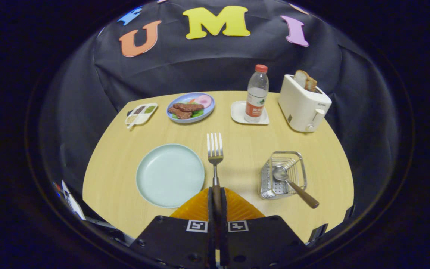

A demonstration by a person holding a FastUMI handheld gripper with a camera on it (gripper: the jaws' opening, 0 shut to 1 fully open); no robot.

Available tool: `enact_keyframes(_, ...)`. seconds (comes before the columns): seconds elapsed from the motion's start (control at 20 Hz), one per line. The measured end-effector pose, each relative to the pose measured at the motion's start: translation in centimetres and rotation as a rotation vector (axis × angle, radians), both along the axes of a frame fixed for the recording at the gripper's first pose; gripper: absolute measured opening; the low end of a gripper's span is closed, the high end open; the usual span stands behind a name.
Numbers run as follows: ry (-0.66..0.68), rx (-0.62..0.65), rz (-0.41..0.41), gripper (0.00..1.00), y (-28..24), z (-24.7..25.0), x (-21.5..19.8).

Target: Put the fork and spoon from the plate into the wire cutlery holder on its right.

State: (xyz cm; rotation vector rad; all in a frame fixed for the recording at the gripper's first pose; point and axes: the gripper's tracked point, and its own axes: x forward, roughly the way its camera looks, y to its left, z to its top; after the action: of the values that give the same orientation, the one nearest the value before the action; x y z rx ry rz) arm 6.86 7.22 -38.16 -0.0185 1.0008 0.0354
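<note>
My gripper [217, 194] is shut on the wooden handle of a metal fork [215, 149], which sticks out straight ahead of the fingers, tines forward, held above the wooden table. The pale green plate [170, 175] lies just left of the fingers, with nothing on it. To the right of the fingers stands the wire cutlery holder [283, 175]. A spoon [291, 183] with a wooden handle rests in it, bowl inside and handle sticking out over the near right rim.
Far side of the table [237, 134]: a small divided dish [141, 113], a blue plate of food [190, 107], a water bottle [256, 94] on a white coaster, and a white toaster [304, 104] with bread in it.
</note>
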Motion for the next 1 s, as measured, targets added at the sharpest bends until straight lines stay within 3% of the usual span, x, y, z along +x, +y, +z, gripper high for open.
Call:
enact_keyframes(0.5, 0.071, -0.032, -0.101, 0.05, -9.8, 1.2, -0.4)
enact_keyframes(0.85, 0.163, -0.027, -0.075, 0.07, -10.3, 1.7, -0.8)
enact_keyframes(1.0, 0.211, 0.007, -0.115, 0.06, -10.1, 1.5, -0.8)
